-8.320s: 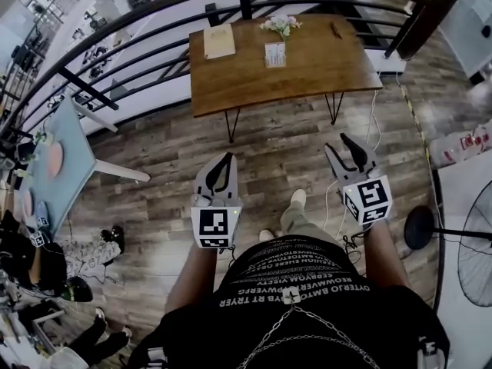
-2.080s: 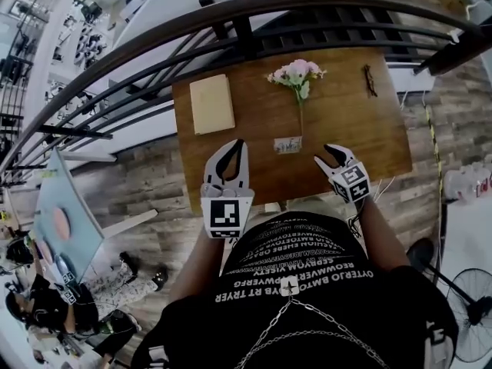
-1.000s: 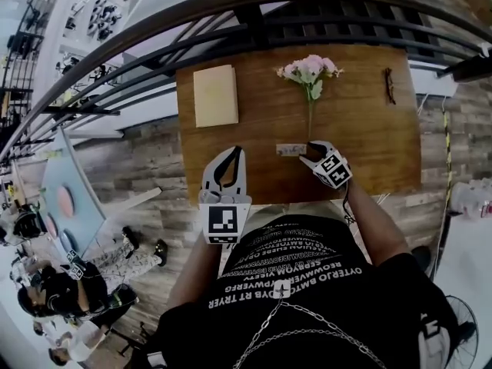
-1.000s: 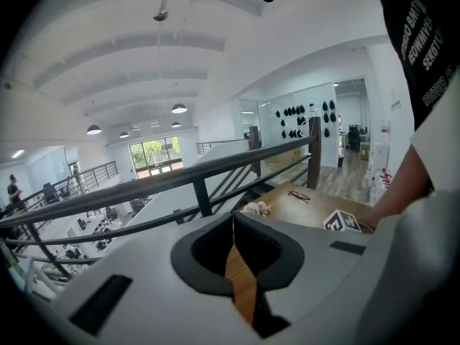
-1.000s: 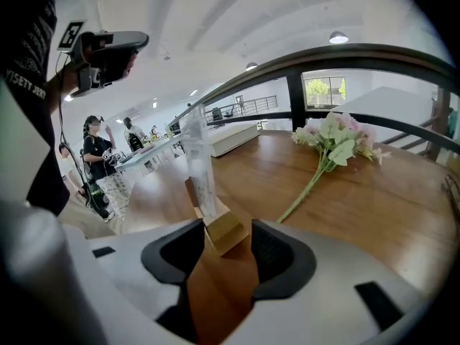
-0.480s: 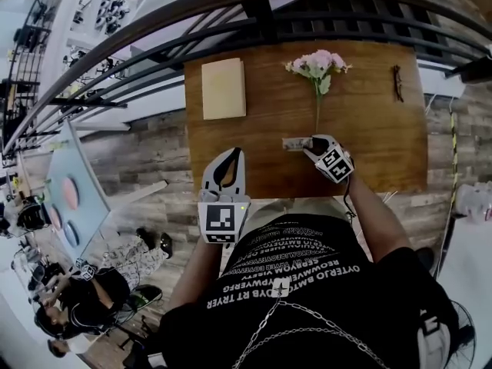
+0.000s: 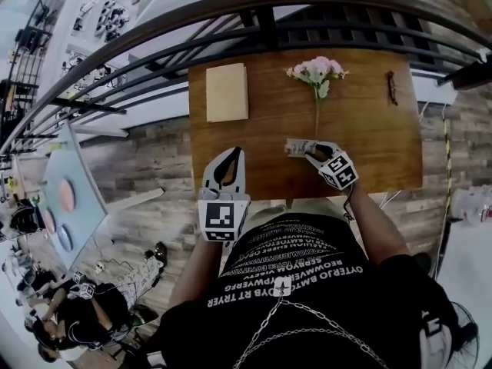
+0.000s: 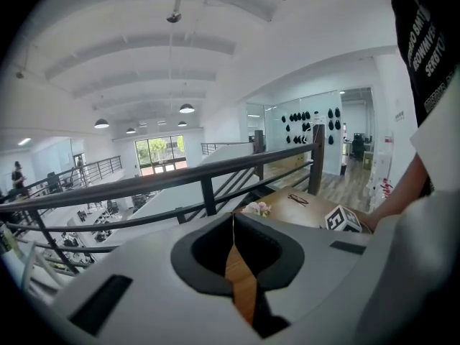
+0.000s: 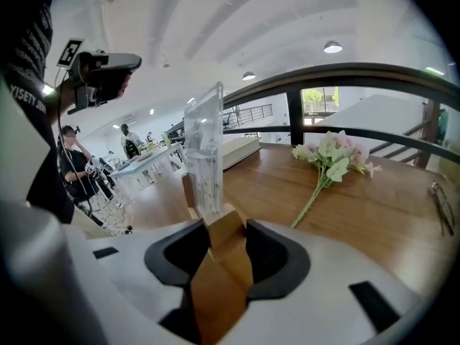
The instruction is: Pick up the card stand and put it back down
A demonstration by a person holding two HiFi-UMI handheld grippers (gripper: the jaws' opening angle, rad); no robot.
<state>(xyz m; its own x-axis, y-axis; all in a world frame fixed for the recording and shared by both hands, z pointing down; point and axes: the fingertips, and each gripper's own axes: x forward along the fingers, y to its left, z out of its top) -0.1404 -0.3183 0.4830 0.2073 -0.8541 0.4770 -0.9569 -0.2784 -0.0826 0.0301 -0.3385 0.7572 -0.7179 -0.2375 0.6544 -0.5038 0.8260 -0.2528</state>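
- Card stand (image 9: pixel 205 149) is a clear plate that stands upright on a small wooden block. It is at the front middle of the brown surface (image 7: pixel 369 152), just by the stem end of the pink flowers (image 7: pixel 317 69).
- The right gripper (image 7: pixel 311 151) has just been closing its fingers. They now squeeze the wooden block from both sides.
- I cannot tell if the block touches the surface.
- The left gripper (image 7: pixel 231 157) has its fingers pressed together with nothing in them. It is at the near edge of the surface, apart from the stand.
- A tan book (image 7: pixel 227 92) lies at the far left.
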